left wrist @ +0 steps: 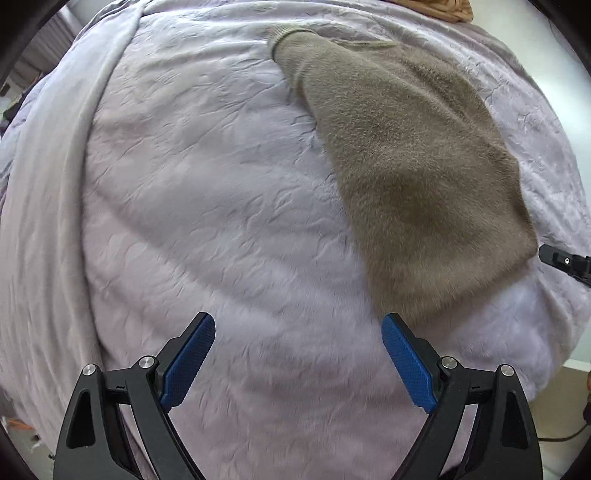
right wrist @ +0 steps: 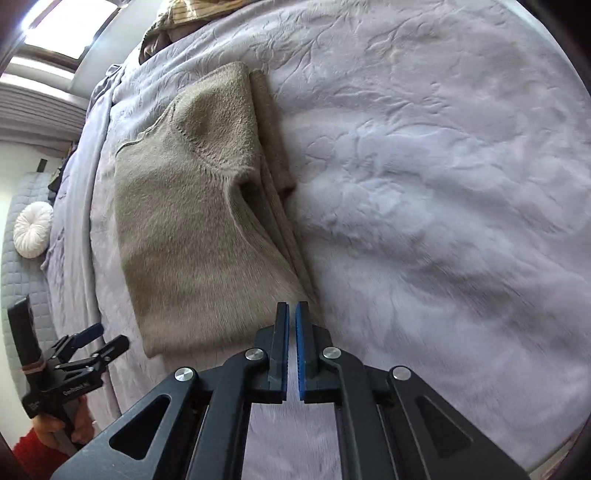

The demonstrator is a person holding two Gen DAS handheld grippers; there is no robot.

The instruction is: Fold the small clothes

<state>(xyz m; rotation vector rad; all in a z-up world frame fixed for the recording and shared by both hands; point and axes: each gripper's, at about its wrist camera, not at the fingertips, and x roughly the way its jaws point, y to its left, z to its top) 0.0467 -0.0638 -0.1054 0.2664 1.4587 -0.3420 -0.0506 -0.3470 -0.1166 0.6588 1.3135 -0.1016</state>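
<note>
A bed under a pale lilac embossed bedspread (right wrist: 424, 155) fills both views. Beside it stands a grey quilted seat (right wrist: 26, 295) with a round white cushion (right wrist: 33, 229). Daylight enters through what looks like a window (right wrist: 62, 33).

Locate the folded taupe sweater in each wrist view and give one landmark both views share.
Left wrist view: the sweater lies in the upper right, running diagonally down toward the right fingertip of the open left gripper.
Right wrist view: the sweater lies left of centre, its near corner just beyond the shut right gripper.
Shared landmark: the lilac bedspread under the sweater.
</note>
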